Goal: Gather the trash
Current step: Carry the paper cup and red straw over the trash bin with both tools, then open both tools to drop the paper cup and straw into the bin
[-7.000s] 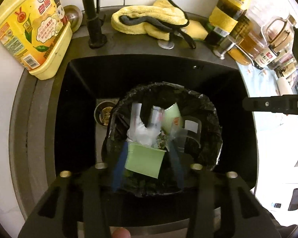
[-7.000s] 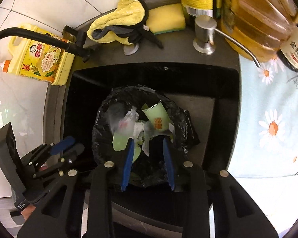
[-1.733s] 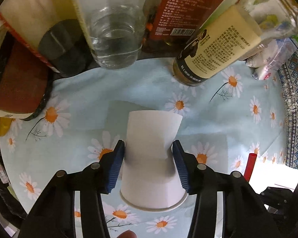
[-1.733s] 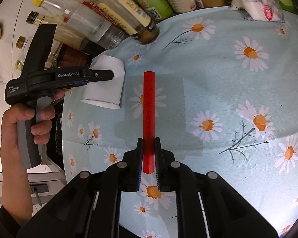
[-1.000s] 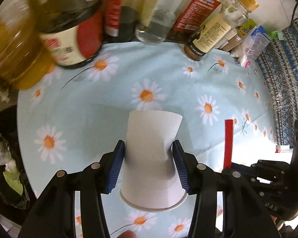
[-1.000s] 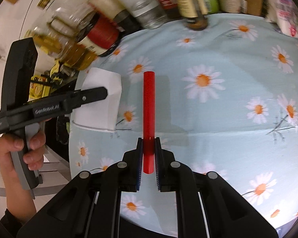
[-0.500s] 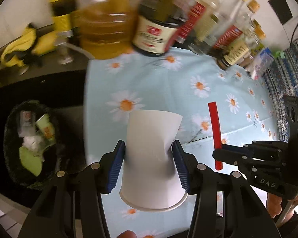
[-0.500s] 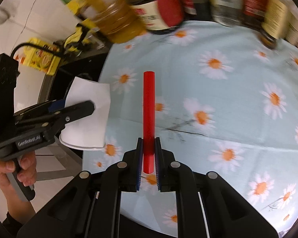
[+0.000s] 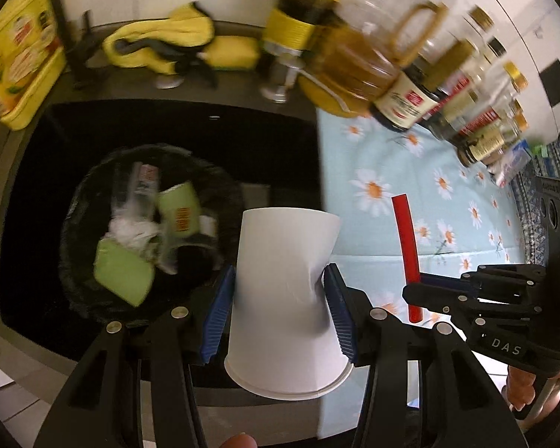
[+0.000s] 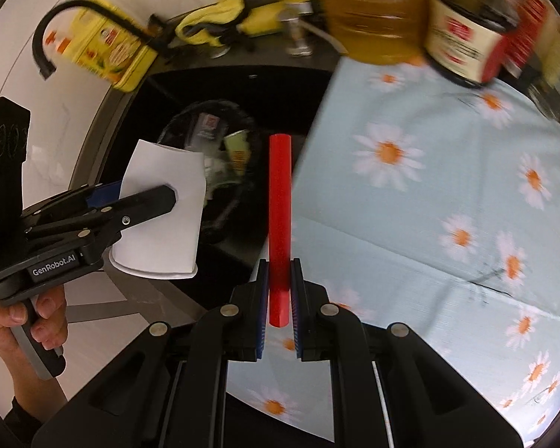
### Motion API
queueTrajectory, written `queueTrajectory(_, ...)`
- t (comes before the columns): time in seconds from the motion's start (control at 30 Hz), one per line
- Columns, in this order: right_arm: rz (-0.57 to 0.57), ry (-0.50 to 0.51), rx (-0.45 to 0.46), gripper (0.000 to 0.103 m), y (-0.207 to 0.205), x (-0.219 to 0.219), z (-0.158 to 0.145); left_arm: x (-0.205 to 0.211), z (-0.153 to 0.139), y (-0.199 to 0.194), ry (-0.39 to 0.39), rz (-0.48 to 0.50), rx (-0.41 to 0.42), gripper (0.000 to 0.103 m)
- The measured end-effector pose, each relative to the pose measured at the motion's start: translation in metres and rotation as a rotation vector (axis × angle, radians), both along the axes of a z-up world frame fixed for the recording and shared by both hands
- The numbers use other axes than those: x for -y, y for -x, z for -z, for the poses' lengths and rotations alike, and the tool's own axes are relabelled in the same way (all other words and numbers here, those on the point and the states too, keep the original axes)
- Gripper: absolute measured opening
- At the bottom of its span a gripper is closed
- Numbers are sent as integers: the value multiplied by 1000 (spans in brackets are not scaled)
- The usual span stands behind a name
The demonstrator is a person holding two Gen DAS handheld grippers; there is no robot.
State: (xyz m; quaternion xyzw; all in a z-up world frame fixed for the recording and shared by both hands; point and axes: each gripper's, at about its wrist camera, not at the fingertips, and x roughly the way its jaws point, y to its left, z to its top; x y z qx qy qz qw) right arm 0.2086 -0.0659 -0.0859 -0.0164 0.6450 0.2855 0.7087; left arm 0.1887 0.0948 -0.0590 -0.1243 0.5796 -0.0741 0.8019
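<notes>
We carry a white paper cup (image 9: 285, 298) clamped in the left tongs (image 9: 280, 310) and a red stick (image 10: 279, 220) pinched in the right tongs (image 10: 279, 310), its long axis running away from us; the black-lined bin (image 9: 78, 231) in the sink (image 9: 30, 156) lies to the left, nearer the left tongs.

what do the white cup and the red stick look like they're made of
White cup: looks like thin matte paper; its wall creases and dents where the left gripper squeezes it.
Red stick: probably smooth plastic, maybe a thick straw or tube; even colour, slight sheen, stays straight in the right gripper. Hollowness can't be told.
</notes>
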Motion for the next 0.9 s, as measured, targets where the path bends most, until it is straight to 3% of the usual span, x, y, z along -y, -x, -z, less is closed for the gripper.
queueTrajectory(0.4, -5, 28, -2, 13, 10, -86, 3, -92, -3, 13, -2, -11, 20, 47)
queueTrajectory(0.9, -9, 37, -16, 13, -11, -161, 7, -157, 10, -9, -3, -19, 7, 48)
